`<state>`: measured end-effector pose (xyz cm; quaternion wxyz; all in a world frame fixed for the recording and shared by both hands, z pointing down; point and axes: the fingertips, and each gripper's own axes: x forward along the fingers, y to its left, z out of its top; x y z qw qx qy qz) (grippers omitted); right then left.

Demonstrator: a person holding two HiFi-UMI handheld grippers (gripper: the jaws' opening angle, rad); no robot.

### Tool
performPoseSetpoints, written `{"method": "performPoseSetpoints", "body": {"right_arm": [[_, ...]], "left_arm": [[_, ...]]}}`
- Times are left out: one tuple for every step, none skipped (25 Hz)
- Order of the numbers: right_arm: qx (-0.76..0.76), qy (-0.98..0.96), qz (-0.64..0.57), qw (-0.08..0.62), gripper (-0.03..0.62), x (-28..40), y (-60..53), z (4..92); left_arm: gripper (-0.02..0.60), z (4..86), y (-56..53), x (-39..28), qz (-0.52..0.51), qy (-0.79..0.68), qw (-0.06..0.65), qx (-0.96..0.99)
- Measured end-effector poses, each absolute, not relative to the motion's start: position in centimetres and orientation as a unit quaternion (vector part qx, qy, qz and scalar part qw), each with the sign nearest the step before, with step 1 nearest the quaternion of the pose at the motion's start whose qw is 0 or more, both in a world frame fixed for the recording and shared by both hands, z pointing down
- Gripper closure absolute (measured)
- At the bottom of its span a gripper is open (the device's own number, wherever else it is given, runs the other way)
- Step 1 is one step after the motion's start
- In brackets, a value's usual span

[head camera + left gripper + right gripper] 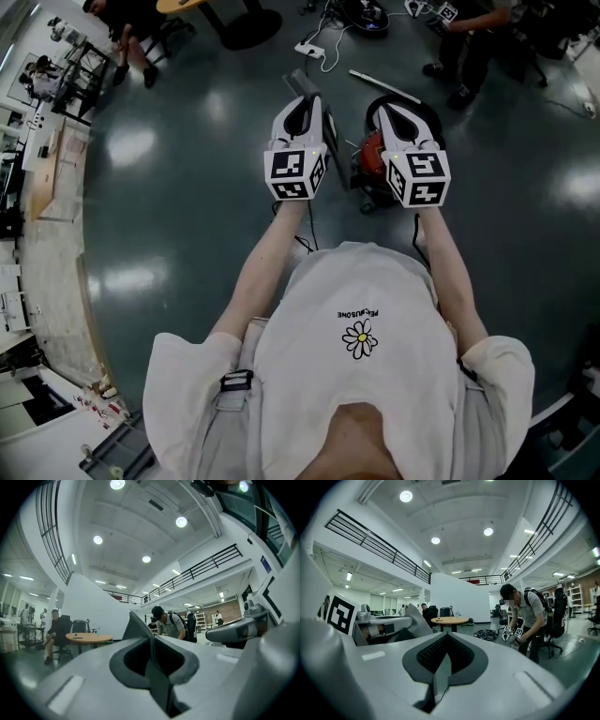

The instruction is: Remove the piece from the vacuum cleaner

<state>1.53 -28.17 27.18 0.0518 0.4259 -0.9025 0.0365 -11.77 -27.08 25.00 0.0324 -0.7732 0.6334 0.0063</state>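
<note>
The red and black vacuum cleaner (pixel 370 167) lies on the dark floor, partly hidden under my right gripper (pixel 399 111). Its black hose (pixel 375 105) loops behind that gripper. A grey tube (pixel 384 85) lies further out, and a grey flat piece (pixel 298 79) shows past my left gripper (pixel 306 101). Both grippers are held side by side at chest height above the vacuum, touching nothing. In the left gripper view the jaws (pixel 140 625) are shut and empty. The right gripper view shows jaws (pixel 445 639) likewise shut on nothing. Neither gripper view shows the vacuum.
White cables and a power strip (pixel 317 49) lie on the floor ahead. Benches (pixel 47 187) line the left side. A round wooden table (pixel 450 619) stands further off with a seated person (pixel 55 634). Another person (pixel 529 616) stands bent over, holding grippers.
</note>
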Motion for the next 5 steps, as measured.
{"method": "performPoseSetpoints", "body": {"right_arm": [[0.426,-0.902,0.037,0.051,0.571,1.51,-28.18,27.14],[0.426,-0.902,0.038,0.051,0.571,1.47,-28.19,27.15],[0.427,-0.902,0.039,0.050,0.571,1.41,-28.20,27.20],[0.427,-0.902,0.040,0.049,0.571,1.32,-28.21,27.25],[0.427,-0.902,0.040,0.049,0.571,1.23,-28.21,27.31]], "left_arm": [[0.552,24.87,-27.03,-11.85,0.007,0.634,0.033,-0.773],[0.552,24.79,-27.00,-11.94,0.008,0.634,0.034,-0.773],[0.552,24.73,-27.00,-12.05,0.008,0.634,0.035,-0.773],[0.552,24.69,-27.00,-12.16,0.009,0.634,0.036,-0.772],[0.552,24.65,-27.00,-12.27,0.010,0.634,0.037,-0.772]]}}
